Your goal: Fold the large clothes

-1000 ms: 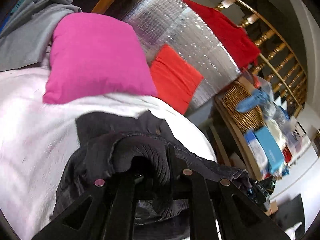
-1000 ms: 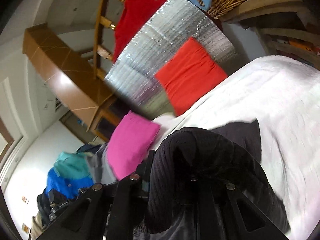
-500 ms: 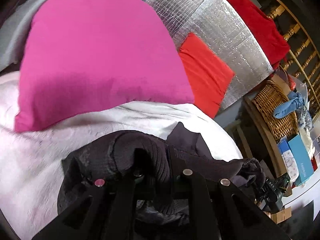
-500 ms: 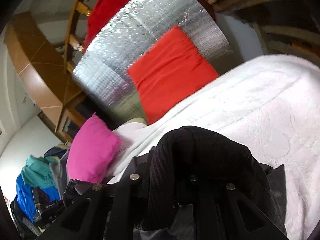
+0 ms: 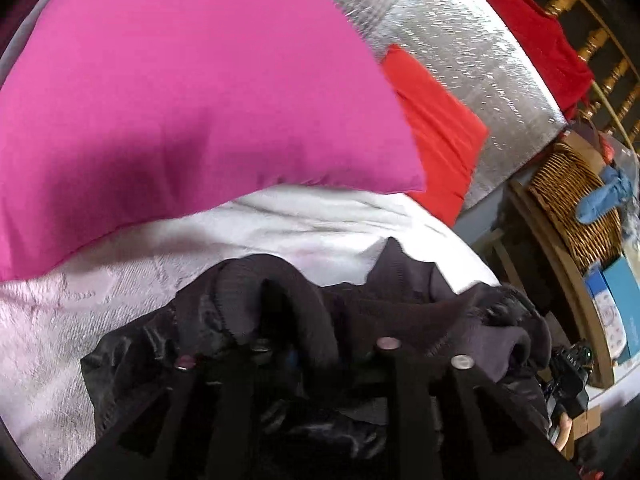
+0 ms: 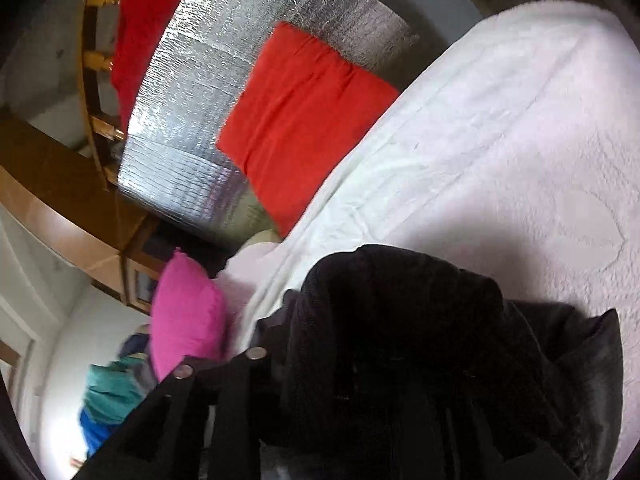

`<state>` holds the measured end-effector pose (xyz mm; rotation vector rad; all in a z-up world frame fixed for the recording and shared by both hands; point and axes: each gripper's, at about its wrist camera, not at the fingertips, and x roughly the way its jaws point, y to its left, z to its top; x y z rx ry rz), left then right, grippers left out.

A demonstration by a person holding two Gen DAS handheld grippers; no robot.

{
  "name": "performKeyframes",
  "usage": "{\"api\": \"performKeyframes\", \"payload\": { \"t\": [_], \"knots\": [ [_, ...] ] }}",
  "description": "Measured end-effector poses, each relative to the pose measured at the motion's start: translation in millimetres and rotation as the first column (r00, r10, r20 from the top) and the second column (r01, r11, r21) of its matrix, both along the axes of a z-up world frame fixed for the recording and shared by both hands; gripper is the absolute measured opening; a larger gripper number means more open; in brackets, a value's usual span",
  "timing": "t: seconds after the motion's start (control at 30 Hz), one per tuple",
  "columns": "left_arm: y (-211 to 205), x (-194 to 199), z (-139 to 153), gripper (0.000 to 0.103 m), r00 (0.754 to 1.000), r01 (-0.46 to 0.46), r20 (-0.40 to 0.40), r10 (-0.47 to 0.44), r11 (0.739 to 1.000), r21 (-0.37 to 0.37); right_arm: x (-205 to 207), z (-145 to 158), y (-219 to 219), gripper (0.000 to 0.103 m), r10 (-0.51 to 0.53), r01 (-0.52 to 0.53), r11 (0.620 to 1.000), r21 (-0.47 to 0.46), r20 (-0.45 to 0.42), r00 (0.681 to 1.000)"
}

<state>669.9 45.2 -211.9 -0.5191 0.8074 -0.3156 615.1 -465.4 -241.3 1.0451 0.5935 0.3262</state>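
Left gripper (image 5: 320,344) and right gripper (image 6: 320,364) both clamped on black jacket (image 5: 400,312) (ribbed hem bunched), over white bedspread (image 5: 280,224); pink pillow (image 5: 192,92) at far left.

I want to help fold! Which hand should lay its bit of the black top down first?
Probably right. The right gripper holds the top over open white blanket. The left gripper is crowded by the pink pillow.

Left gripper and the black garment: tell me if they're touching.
Touching. The left wrist view shows the black garment's ribbed edge bunched over the left gripper and pinched between its fingers.
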Motion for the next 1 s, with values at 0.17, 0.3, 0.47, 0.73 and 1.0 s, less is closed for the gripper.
{"api": "performKeyframes", "payload": {
  "t": [0.17, 0.3, 0.47, 0.73, 1.0],
  "knots": [
    [16.3, -27.8, 37.7, 0.092, 0.99, -0.096, 0.092, 0.103, 0.992, -0.077, -35.8, 18.6, -18.4, 0.078, -0.061, 0.053, 0.995, 0.082, 0.089, 0.994],
    [33.1, -46.4, 56.3, 0.093, 0.986, -0.145, 0.05, 0.158, 0.969, -0.2, -74.9, 43.8, -40.5, 0.079, -0.119, 0.113, 0.991, 0.069, 0.095, 0.988],
    [25.6, -80.3, 85.7, 0.093, 0.99, -0.142, -0.006, 0.143, 0.978, -0.154, -132.1, 68.3, -51.5, 0.079, -0.141, 0.132, 0.987, 0.086, 0.1, 0.985],
    [12.6, -203.2, 70.7, 0.093, 0.988, -0.152, -0.035, 0.15, 0.987, -0.057, -231.1, 29.9, -38.4, 0.08, -0.111, 0.116, 0.979, 0.169, -0.04, 0.993],
    [38.9, -253.7, 3.3, 0.093, 0.926, -0.328, -0.246, 0.286, 0.933, -0.151, -261.5, -15.7, -5.1, 0.08, -0.068, 0.112, 0.968, 0.225, -0.195, 0.978]
  ]
}}
